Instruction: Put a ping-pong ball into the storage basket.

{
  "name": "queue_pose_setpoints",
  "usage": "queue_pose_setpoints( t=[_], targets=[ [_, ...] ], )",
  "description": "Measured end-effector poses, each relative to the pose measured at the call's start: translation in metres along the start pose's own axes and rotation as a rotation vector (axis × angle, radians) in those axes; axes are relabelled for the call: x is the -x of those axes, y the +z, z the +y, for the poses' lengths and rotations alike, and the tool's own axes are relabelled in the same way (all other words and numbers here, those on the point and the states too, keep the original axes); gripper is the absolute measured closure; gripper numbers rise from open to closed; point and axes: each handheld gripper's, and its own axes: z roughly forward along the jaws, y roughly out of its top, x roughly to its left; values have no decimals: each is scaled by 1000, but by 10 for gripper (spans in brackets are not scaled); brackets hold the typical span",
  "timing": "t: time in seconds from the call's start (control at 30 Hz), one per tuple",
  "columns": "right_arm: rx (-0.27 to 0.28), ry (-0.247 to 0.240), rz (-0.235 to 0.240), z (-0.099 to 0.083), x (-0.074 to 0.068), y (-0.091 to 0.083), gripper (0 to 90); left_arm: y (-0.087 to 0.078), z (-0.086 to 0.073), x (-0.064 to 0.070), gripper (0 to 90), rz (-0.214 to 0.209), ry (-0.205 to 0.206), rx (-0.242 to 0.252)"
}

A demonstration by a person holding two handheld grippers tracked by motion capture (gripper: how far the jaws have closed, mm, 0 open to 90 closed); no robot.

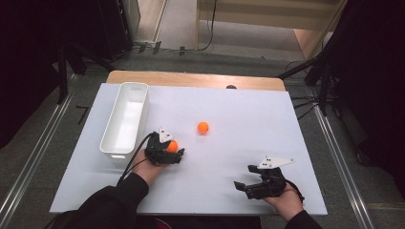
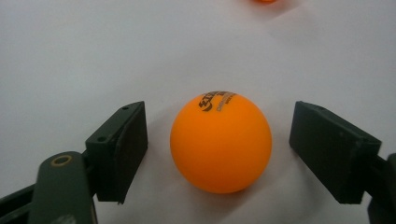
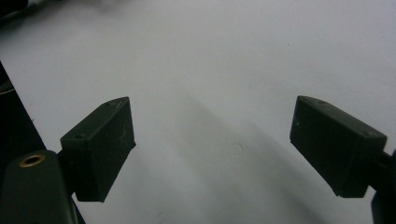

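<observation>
Left hand-held gripper [image 2: 219, 154] jaws apart around orange ball [image 2: 221, 142] on table [image 1: 248, 138], not touching. Uneven closing could squirt ball away. Right hand-held gripper [image 3: 212, 154] jaws apart, empty, near-right.

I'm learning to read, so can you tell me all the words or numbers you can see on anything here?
Dark print on top of the orange ping-pong ball between the jaws of the left claw: a logo and two smaller lines, too blurred to read.
The other orange ping-pong ball, white bin and white table sheet: no text visible.
</observation>
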Motion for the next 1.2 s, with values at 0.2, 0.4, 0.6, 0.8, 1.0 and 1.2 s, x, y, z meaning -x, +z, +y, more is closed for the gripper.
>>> queue_pose_setpoints(
  t=[0.2,0.4,0.6,0.8,1.0,1.2],
  targets=[
    [-8,0,2,0,0,0,123,-2,0,1,331,-10,3,5],
    [-8,-1,4,0,0,1,123,-3,1,0,392,-4,2,-5],
    [-9,1,7,0,-1,1,123,-4,2,-2,458,4,-19,-4],
    [-10,-11,17,0,-1,1,123,-4,2,-1,497,1,-11,0],
    [-13,-8,18,0,-1,1,123,-4,2,-2,502,-2,-13,-4],
    [-15,-9,15,0,-1,1,123,-5,2,-2,503,-11,-18,5]
  ],
)
